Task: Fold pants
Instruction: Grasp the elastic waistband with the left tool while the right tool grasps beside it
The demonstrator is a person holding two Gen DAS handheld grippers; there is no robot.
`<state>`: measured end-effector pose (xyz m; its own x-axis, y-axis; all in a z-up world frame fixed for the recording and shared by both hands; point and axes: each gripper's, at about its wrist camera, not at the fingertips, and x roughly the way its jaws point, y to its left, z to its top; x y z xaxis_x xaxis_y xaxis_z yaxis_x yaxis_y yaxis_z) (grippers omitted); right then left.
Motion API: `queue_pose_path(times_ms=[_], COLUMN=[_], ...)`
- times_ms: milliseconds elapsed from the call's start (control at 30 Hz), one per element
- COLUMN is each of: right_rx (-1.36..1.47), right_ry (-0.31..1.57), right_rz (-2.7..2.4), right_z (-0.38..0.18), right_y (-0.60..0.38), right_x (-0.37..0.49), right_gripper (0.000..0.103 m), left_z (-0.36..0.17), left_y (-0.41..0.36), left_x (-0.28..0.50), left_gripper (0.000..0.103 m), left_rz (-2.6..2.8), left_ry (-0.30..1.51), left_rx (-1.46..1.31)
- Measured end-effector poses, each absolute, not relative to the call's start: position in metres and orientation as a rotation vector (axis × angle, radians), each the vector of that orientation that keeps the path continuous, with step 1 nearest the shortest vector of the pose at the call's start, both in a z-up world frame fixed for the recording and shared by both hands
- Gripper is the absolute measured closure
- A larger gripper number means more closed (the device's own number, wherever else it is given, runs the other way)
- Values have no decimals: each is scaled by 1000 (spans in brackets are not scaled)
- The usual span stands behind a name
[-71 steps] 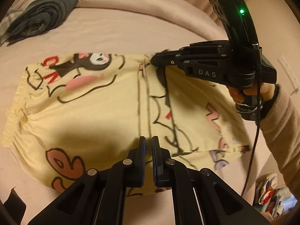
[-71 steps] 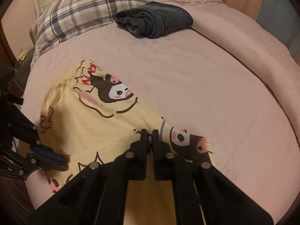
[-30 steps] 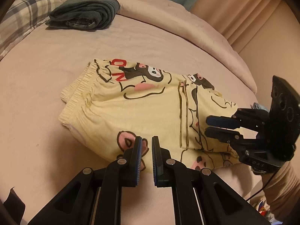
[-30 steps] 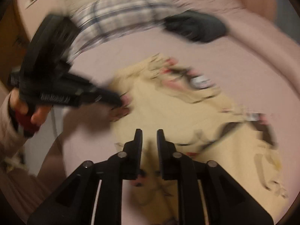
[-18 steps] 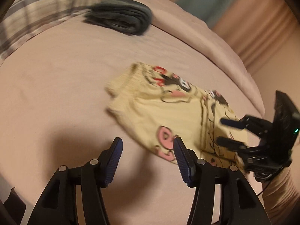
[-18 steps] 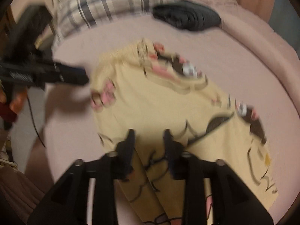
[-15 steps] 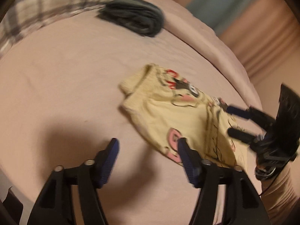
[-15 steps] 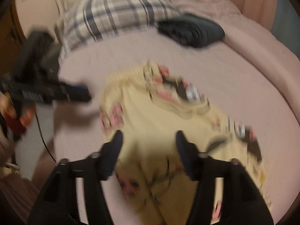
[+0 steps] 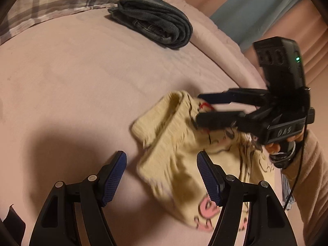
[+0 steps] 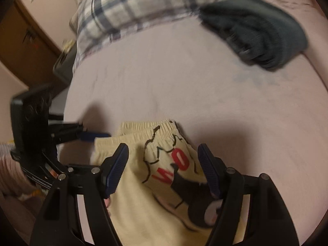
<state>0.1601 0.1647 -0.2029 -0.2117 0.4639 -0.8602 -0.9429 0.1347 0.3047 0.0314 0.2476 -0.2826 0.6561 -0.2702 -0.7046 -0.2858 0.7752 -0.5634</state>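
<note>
Yellow cartoon-print pants (image 9: pixel 170 149) lie folded on the pink bed sheet (image 9: pixel 71 82). My left gripper (image 9: pixel 162 174) is open, and the near waistband corner sits between its blue pads without touching them. My right gripper (image 9: pixel 202 108) hovers over the far side of the waistband, held by a hand in a beige sleeve. In the right wrist view that gripper (image 10: pixel 164 164) has its jaws opening above the waistband (image 10: pixel 143 131) and the red print, pressing on nothing. The left gripper (image 10: pixel 90 132) reaches in from the left at the pants' (image 10: pixel 133 205) corner.
A dark grey folded garment (image 9: pixel 155 20) (image 10: pixel 256 30) lies further up the bed beside a plaid pillow (image 9: pixel 51 2) (image 10: pixel 143 6). A raised pink duvet edge (image 9: pixel 215 41) runs behind it. The bed's left edge and wooden furniture (image 10: pixel 24 47) show in the right wrist view.
Both grippers were shut a second ago and now stand open. The right one has swept along the pants to the waistband. The left one has shifted to the waistband corner.
</note>
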Motion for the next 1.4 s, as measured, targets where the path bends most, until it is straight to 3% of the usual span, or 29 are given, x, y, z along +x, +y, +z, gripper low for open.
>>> queue_pose_path(times_ms=[200,233,267,300,333,367,400,500,867,1067,1400], right_rx=[-619,-618,-610,-595,-576,-583,-608,-651,-661,-609,-446], right_ry=[1228,1247,1250,1250,1254,1243,1225,1174,858,758,737], right_rz=[1495,1504,1513,1527,1549,1564,1562,1564,1517,1445,1279], right_z=[-227,-230,-231,-230,-229,-227,-226,-220,-116,-70,-63], right_y=[190,194,196,197,198,196,195,190,131,63,-78], right_x=[166,166,168,168,169,167,164,155,128,125,127], right_gripper=[32,32,35,51,60,66,73,82,84,84,83], left_z=[-288,-288,-290,-292,-296,-297,-296,-282,-170,-122,-111], left_y=[254,255,256,257,258,256,253,247,188,118,-10], left_x=[42,42,42,43,43,44,44,41,17,20,26], left_gripper=[33,46,67,76,88,90,90,92,92,92,92], left_rz=[-50,-49,-36,-49,-85,-111,-103,-77,-92,-110,-213], left_ry=[825,821,833,847,852,859,861,833,712,721,777], left_rx=[-732,-729,-716,-726,-759,-767,-745,-711,-461,-286,-81])
